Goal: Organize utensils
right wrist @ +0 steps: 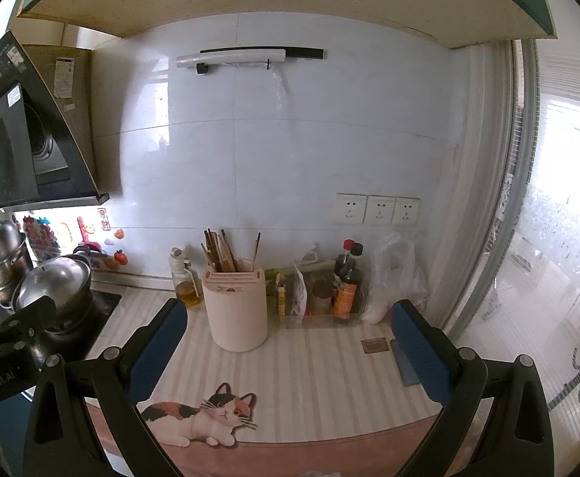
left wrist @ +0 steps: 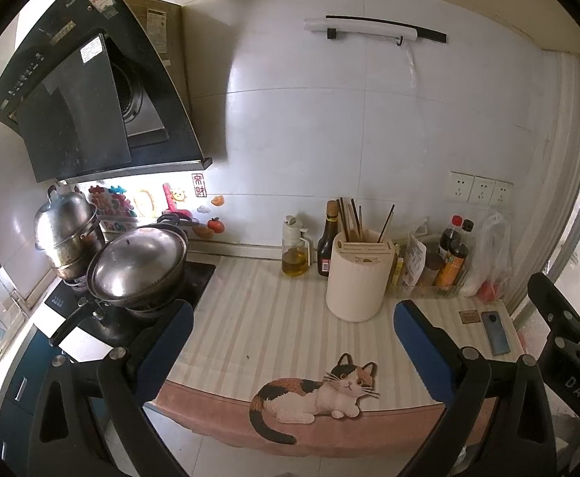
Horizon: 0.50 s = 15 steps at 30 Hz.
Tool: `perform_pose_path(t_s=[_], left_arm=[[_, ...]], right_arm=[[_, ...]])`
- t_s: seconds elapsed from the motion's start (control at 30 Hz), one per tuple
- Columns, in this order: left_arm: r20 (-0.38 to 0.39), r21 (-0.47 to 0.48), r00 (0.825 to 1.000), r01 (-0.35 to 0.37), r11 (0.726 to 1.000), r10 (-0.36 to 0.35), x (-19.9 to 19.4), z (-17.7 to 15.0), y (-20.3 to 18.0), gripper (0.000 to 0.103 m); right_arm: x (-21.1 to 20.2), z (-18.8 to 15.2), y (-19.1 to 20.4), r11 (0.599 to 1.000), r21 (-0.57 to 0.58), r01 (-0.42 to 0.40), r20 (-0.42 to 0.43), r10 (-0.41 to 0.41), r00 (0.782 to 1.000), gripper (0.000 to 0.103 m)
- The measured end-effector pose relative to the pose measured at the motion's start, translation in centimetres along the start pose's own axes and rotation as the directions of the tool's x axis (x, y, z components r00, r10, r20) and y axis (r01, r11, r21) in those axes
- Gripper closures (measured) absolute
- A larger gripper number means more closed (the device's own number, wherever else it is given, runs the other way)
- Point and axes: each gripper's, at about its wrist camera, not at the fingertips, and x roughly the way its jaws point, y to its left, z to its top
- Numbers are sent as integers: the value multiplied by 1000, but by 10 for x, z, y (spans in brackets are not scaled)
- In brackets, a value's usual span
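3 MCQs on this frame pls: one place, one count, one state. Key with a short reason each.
1. Where is the oil bottle relative to the utensil holder?
A. to its left
B. to its right
C. inside it

2. How many wall sockets are there?
A. one
B. three
C. five

3. What state is the left gripper in?
A. shut on a chopstick
B. shut on nothing
C. open, holding nothing

Key: 1 A, it stands left of the holder by the wall. 2 B, three plates sit side by side. 3 C, the fingers are wide apart over the cat mat.
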Motion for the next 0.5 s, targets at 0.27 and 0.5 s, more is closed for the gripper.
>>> perform_pose_path(t_s=[0.27, 0.5], left_arm=[[0, 2, 1000, 0, 1000, 0, 1, 0, 0, 0], [-2, 4, 1000, 0, 1000, 0, 1, 0, 0, 0]], right_arm=[[0, 0, 2, 1000, 4, 9, -2, -9, 1000, 0], [2, 0, 2, 1000, 3, 12, -2, -12, 1000, 0]])
